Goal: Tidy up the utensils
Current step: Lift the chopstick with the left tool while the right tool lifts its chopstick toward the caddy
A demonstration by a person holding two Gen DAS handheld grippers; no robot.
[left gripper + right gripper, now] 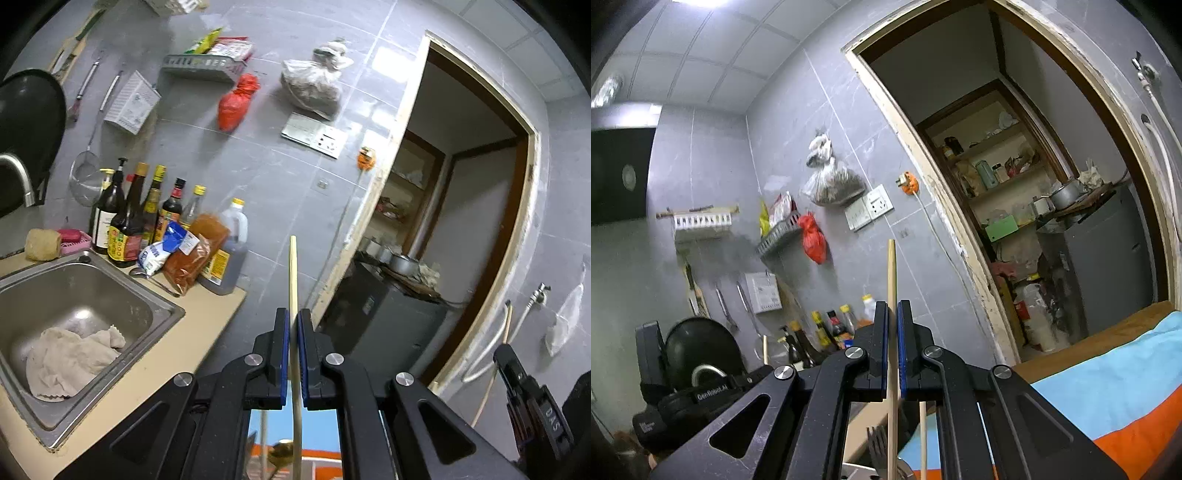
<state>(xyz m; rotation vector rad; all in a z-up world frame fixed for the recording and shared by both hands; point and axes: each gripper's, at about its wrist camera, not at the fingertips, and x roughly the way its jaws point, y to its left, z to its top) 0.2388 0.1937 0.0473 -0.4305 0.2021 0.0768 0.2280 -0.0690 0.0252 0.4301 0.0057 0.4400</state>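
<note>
My left gripper [294, 317] is shut on a thin pale wooden utensil handle [293, 273] that stands upright between its blue pads, with a golden spoon-like end [282, 452] below the jaws. My right gripper [893, 310] is shut on a similar wooden handle [891, 269], also upright. Below it a dark fork head [878, 445] and a second wooden stick [922, 439] show. The right gripper body [532, 402] shows at the right edge of the left wrist view; the left gripper body [676, 391] shows at the lower left of the right wrist view.
A steel sink [33, 288] holding a cloth [70, 362] sits in a beige counter [207, 317]. Sauce bottles [147, 214] and bags stand behind it. Hanging bags, a wall rack [199, 68] and an open doorway [461, 206] lie ahead. A blue-orange cloth [1108, 387] lies lower right.
</note>
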